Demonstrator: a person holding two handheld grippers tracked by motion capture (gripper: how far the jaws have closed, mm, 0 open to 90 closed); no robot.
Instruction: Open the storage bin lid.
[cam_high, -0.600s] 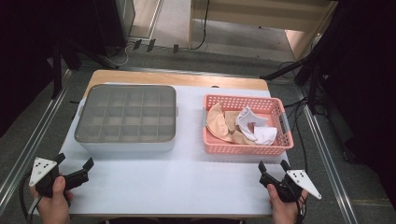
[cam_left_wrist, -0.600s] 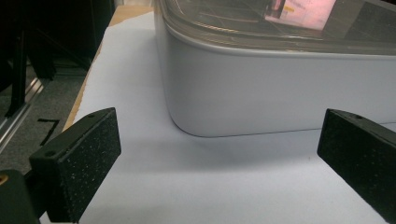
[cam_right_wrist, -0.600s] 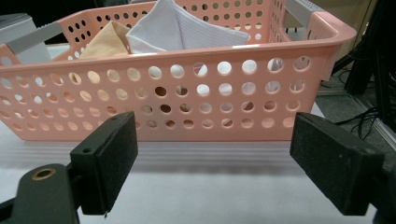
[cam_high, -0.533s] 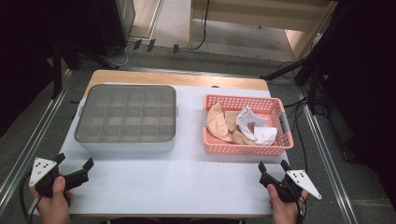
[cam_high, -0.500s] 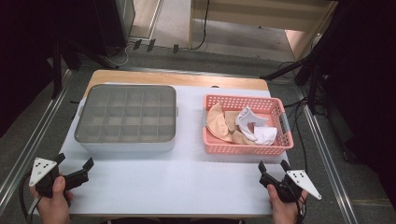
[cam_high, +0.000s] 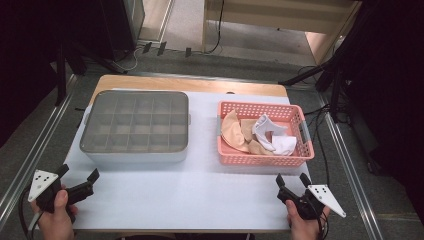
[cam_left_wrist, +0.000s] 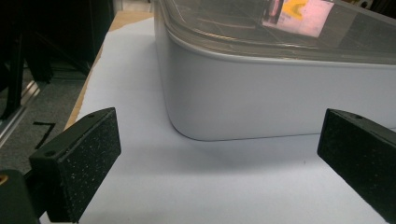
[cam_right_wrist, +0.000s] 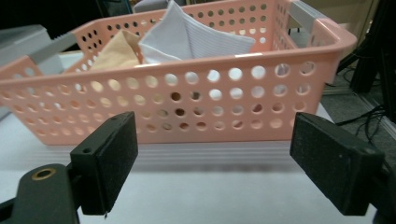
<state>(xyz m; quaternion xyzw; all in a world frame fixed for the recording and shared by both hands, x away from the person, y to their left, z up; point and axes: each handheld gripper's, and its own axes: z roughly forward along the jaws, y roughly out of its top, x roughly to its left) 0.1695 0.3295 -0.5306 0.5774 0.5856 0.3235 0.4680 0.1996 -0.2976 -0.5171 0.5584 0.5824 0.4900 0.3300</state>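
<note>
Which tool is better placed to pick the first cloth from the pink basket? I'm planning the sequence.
Probably the right tool: it sits open just before the pink basket holding the cloths. The left tool faces the grey lidded box.

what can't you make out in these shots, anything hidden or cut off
- Grey compartment box: high view, the tinted lid dims the compartments; contents cannot be told.
- Same box in the left gripper view: right end cut off by the frame edge.
- Cloths in the pink basket: overlapping, so their count is unclear; in the right gripper view the basket wall hides their lower parts.
</note>
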